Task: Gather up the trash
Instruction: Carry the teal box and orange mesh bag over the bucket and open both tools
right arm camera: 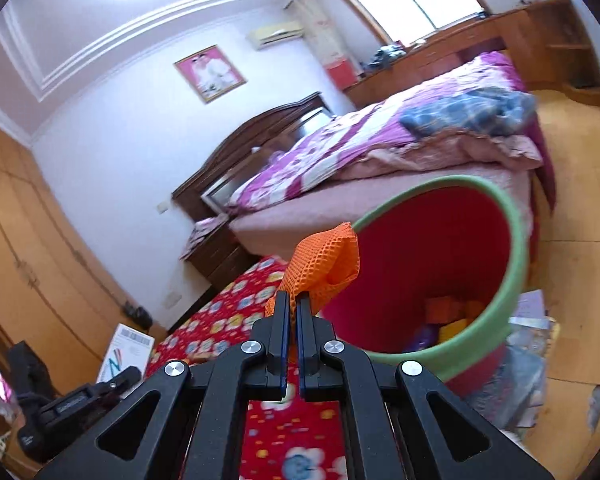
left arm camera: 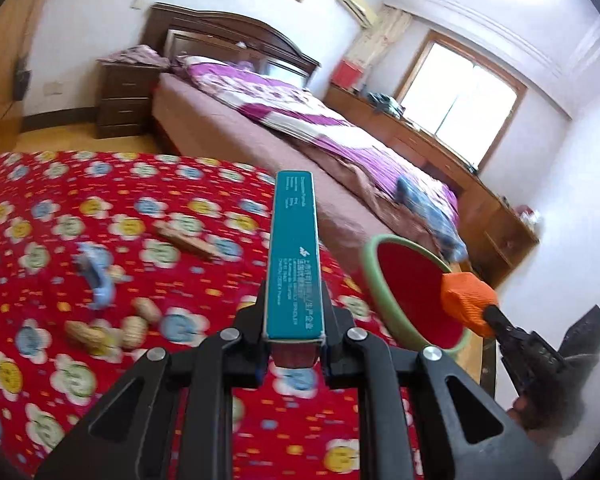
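Your left gripper (left arm camera: pixel 294 320) is clamped on a teal box (left arm camera: pixel 296 256), a long narrow carton that stands up between the jaws and points away from you over the red flowered cloth (left arm camera: pixel 52 208). On that cloth, left of the box, lie a few peanuts (left arm camera: pixel 112 330), a blue scrap (left arm camera: pixel 96 276) and a brown wrapper (left arm camera: pixel 188 240), all blurred. Your right gripper (right arm camera: pixel 293 300) is closed tight on an orange mesh (right arm camera: pixel 324 264), which bunches up above the fingertips. Just beside the mesh, to its right, is the bin (right arm camera: pixel 516 280), a red tub with a green rim, its mouth tilted towards you; coloured blocks (right arm camera: pixel 452 316) lie in its bottom. From the left camera, the mesh (left arm camera: pixel 466 300) hangs in front of the bin's rim (left arm camera: pixel 370 276), near the cloth's right edge. A bed (left arm camera: pixel 300 112) stands behind.
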